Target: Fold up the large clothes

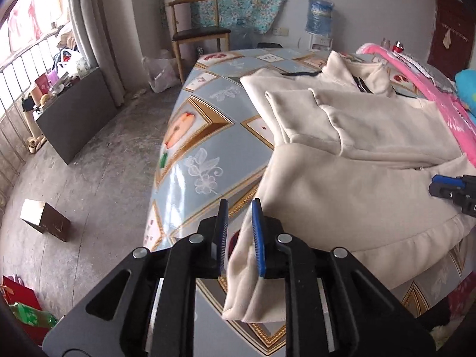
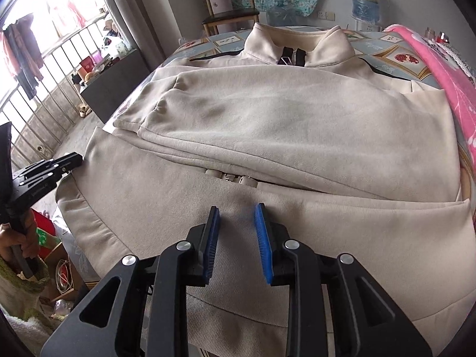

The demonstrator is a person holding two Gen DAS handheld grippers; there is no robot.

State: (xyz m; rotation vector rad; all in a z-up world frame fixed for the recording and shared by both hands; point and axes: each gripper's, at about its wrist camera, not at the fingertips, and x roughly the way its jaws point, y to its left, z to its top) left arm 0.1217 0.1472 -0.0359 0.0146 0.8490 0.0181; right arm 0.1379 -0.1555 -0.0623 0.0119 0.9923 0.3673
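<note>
A cream zip-up jacket [image 1: 351, 184] lies on a table with a patterned blue-grey cloth [image 1: 208, 125], collar at the far end and both sleeves folded across its chest. My left gripper [image 1: 240, 208] is open at the jacket's near left hem corner, and the hem cloth hangs between its fingers without being clamped. My right gripper [image 2: 237, 212] is open just above the jacket's [image 2: 267, 136] lower front, near the hem. The right gripper also shows in the left wrist view [image 1: 452, 190], and the left gripper in the right wrist view [image 2: 50, 169].
A pink blanket [image 2: 440, 74] lies along the table's right side. A wooden chair [image 1: 196, 26] and a water dispenser [image 1: 319, 17] stand beyond the far end. A small box [image 1: 44, 220] and a dark cabinet [image 1: 80, 113] stand on the floor to the left.
</note>
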